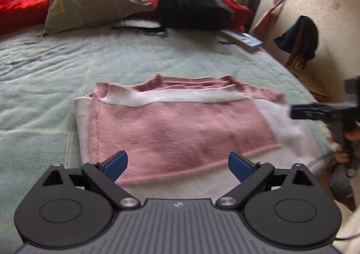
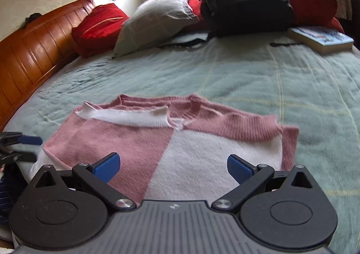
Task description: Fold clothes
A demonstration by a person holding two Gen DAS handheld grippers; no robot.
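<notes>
Sweater partly folded, both tongs empty

I am holding my left gripper (image 1: 177, 167) and right gripper (image 2: 173, 167) spread over the pink-and-white sweater (image 1: 177, 128), lying at twelve o'clock on the green bedspread (image 1: 45, 69) with sleeves folded in; I judge the final fold is remaining. Pillow (image 1: 90, 0) and backpack (image 1: 191, 0) are sitting beyond.
</notes>
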